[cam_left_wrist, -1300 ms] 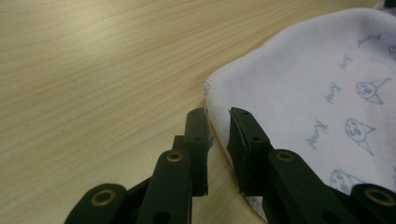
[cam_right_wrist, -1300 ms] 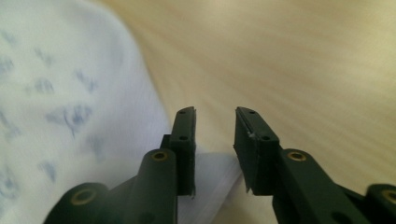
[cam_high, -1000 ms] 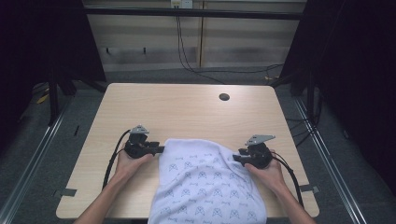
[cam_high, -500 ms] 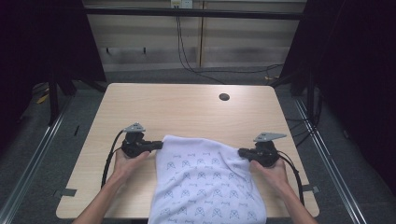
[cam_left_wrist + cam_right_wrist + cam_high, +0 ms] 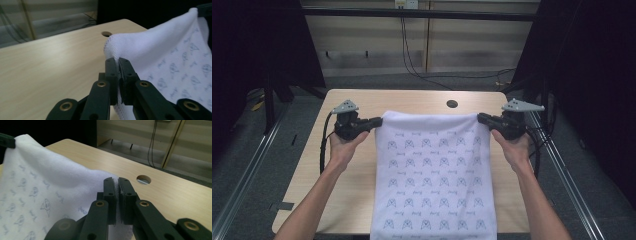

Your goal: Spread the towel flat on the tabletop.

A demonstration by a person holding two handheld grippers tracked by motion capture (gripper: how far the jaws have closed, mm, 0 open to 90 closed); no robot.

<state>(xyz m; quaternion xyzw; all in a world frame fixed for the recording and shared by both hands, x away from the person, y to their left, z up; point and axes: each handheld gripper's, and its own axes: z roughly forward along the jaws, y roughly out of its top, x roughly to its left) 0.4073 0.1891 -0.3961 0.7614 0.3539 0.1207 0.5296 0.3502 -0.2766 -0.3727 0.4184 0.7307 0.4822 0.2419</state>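
Left tongs (image 5: 374, 121) and right tongs (image 5: 482, 118) each clamped on a top corner of the white printed cloth (image 5: 434, 175)

Between the two pairs the cloth's upper edge runs taut and raised off the surface (image 5: 312, 185); below them it hangs toward the person and drapes over the near edge; gripping both corners apart likely serves to spread it flat and show its full width; in the left gripper view the jaws pinch the hemmed corner (image 5: 112, 50); just beyond the right tongs sits a round hole (image 5: 143, 179) in the surface; no container is present.
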